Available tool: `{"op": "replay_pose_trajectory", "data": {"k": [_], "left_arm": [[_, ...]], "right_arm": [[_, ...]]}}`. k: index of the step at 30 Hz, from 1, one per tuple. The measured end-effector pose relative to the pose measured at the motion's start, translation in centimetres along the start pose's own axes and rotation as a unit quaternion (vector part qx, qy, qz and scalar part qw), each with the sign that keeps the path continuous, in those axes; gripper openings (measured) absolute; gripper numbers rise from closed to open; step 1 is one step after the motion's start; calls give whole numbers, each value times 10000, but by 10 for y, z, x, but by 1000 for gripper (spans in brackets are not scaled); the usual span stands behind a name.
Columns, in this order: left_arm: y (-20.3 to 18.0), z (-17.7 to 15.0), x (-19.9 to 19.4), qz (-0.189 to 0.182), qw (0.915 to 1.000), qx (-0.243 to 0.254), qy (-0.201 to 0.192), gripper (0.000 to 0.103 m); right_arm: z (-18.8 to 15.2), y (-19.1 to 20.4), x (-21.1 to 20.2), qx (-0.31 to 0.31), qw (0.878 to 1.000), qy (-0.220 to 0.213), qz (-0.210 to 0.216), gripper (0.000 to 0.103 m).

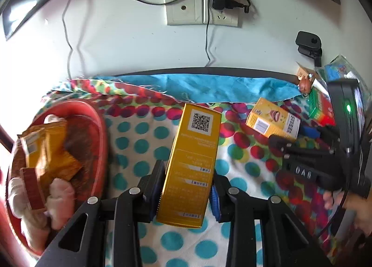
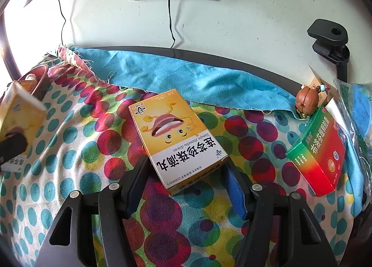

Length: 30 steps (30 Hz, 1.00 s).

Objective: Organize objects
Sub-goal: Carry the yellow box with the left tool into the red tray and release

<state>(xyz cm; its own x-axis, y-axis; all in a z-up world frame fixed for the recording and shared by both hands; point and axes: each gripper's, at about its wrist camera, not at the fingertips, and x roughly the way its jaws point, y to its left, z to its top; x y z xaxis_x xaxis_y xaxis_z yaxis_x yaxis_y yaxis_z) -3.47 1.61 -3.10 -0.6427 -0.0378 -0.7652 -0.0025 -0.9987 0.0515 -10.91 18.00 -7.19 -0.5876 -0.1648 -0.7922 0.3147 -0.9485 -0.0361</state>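
Observation:
My left gripper [image 1: 186, 188] is shut on a tall gold box with a QR code [image 1: 193, 162], held above the dotted cloth. A red basket [image 1: 97, 127] at the left holds gold packets, a small brown box and white cloth. My right gripper [image 2: 186, 174] is open, its fingers on either side of the near end of a yellow cartoon-face medicine box [image 2: 174, 136] lying flat on the cloth. That box also shows in the left wrist view [image 1: 272, 120], with the right gripper [image 1: 279, 143] beside it. The gold box appears at the left edge of the right wrist view [image 2: 18, 111].
A green and red medicine box [image 2: 318, 150] lies at the right, with a brown figurine [image 2: 307, 102] behind it and plastic bags [image 2: 358, 109] at the far right. A blue cloth [image 2: 186, 76] lies along the wall. A black clamp [image 2: 330, 41] stands at the back right.

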Motion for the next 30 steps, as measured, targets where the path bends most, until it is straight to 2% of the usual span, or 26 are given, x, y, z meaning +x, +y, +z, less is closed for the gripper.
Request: {"op": "replay_pose_trajectory", "data": {"k": [8,14,18,22,30], "left_arm": [[21,-18,-20,-71,9989,-447,84,35],[31,-26,-34,19,9986,-519,25,35],[37,-29,-43,-21,9982,-598,-24,35],[45,-27,-55,-11,9976,-679,-164,35],[91,-18,-76,269,9919,-1109,-550,35]], "right_arm": [[0,1,-2,-50,10000,-15,-81,59],[-2,11,-6,-288,9989,-94,-356,57],[-1,9,-6,-222,9994,-75,-271,57],[-1,3,-4,-45,10000,-21,-71,58],[-1,12,-5,-214,9993,-67,-287,58]]}}
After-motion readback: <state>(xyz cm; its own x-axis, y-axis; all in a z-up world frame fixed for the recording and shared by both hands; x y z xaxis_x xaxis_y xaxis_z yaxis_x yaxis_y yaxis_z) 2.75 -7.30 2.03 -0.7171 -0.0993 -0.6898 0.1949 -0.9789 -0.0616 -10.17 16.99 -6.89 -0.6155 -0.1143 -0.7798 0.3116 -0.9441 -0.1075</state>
